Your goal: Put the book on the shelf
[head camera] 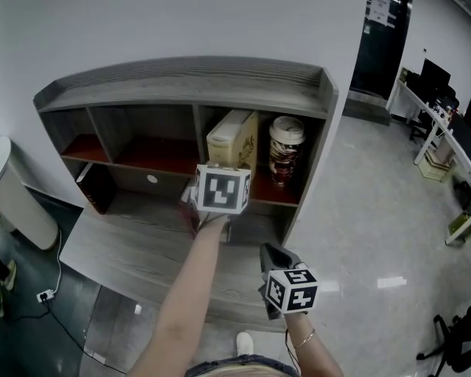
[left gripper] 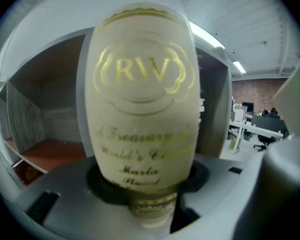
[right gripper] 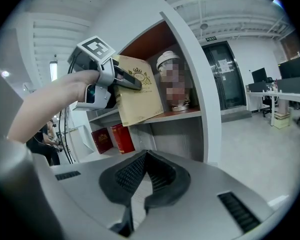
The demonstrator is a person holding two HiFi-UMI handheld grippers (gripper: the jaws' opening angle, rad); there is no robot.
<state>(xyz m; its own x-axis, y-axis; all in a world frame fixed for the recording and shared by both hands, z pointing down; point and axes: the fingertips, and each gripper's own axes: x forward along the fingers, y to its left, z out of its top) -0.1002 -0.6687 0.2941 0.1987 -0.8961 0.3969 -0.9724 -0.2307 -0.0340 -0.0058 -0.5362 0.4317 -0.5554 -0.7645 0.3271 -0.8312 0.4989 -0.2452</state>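
Shelf (head camera: 180, 81): canister (head camera: 286, 149) in upper right bay | Book (head camera: 234, 136): tilted at that bay's mouth, clamped in my left claw (right gripper: 130, 81) | Right claw (right gripper: 146, 156): closed, empty | Step: insertion; next, I judge, push deeper, square upright, release.

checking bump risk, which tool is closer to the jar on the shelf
Left. The left tool holds the cream book right beside the jar, in its compartment; the right tool is lower, in front of the shelf.

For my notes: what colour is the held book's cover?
Cream with gold lettering; the book shows best in the left gripper view.
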